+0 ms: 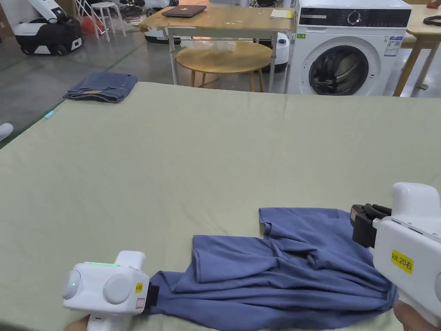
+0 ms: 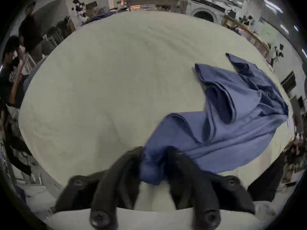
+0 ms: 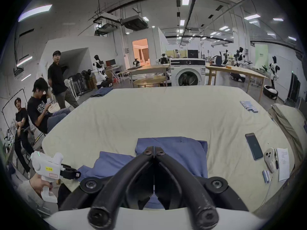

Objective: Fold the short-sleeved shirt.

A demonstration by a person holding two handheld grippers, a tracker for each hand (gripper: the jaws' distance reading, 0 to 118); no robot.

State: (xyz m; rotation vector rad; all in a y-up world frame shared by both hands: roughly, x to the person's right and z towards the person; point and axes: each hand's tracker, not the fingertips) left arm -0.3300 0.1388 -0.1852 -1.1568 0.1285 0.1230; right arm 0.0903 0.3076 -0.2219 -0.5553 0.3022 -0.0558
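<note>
Shirt [image 1: 284, 267] blue, crumpled at near edge of green-covered table [image 1: 215, 151]; left gripper [image 2: 153, 165] clamped on bunched shirt edge; right gripper [image 3: 154, 150] jaws closed together above shirt, gripping nothing visible

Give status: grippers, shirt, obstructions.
Left gripper shut on shirt corner. Right gripper shut, above shirt, gripping nothing. Shirt crumpled, unfolded. Phone off to the right.

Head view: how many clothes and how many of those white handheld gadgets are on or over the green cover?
blue shirt: 1
folded jeans: 1
grippers: 2, left gripper and right gripper
Total: 4
</note>
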